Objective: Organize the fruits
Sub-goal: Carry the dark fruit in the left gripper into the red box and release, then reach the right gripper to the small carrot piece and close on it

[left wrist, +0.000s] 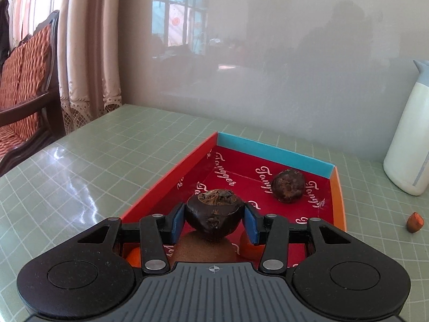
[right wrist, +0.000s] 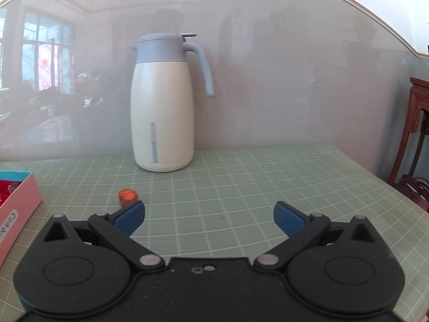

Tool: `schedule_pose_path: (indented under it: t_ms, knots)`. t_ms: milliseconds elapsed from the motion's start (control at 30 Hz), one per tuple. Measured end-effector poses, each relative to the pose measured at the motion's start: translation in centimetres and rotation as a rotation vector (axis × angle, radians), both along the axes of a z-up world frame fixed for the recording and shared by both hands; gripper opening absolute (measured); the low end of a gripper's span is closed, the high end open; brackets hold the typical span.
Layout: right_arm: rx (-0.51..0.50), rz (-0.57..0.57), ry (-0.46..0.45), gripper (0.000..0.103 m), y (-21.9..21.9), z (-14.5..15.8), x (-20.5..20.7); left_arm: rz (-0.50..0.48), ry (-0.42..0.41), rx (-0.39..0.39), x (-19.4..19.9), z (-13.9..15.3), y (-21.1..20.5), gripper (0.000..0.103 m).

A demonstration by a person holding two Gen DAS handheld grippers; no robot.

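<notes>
While left claw (left wrist: 214, 218) grips dark fruit (left wrist: 214, 216) | tray (left wrist: 273, 151) holds another (brown) (left wrist: 288, 185) | right claw (right wrist: 209, 216) wide

Your table cover (left wrist: 107, 161) is a glossy, smooth sheet printed with a grid, throwing window glare. The box (left wrist: 276, 155) looks like matt cardboard with a red printed lining. The dark fruit (left wrist: 214, 212) you hold has a rough, dull skin. The jug (right wrist: 163, 112) is smooth satin plastic or painted metal. Your pads (right wrist: 131, 216) look like matt blue rubber.
</notes>
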State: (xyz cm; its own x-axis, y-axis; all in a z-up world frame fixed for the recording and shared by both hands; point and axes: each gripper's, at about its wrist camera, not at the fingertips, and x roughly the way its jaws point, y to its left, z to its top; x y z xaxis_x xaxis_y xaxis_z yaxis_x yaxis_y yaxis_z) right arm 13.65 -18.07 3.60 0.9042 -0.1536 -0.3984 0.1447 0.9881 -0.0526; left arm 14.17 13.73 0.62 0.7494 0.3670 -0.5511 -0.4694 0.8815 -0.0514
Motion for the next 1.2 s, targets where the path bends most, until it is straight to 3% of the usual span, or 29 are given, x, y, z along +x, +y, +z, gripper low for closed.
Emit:
schedule_pose_path:
  t_ms: [100,433,567,700,1100,1200]
  knots:
    - [-0.01,0.025,0.005,0.103,1.2,-0.1,0.3,-0.001,0.011,-0.055,0.3,-0.1,0.6,0.046]
    - [0.004,0.076,0.024,0.103,2.6,-0.4,1.2,-0.014,-0.033,-0.015,-3.0,1.1,0.6,0.048]
    - [0.009,0.105,0.039,0.103,3.4,-0.7,1.6,0.028,-0.087,0.036,-6.0,2.3,0.9,0.078]
    - [0.025,0.133,0.058,0.103,4.1,-1.1,2.3,0.088,-0.116,0.089,-9.1,2.6,1.3,0.093]
    - [0.051,0.215,0.101,0.102,5.6,-2.3,5.3,0.277,-0.135,0.05,-13.1,1.6,5.4,0.096]
    - [0.103,0.241,0.123,0.095,5.5,-2.6,6.5,0.312,-0.143,0.039,-13.6,1.4,6.4,0.097]
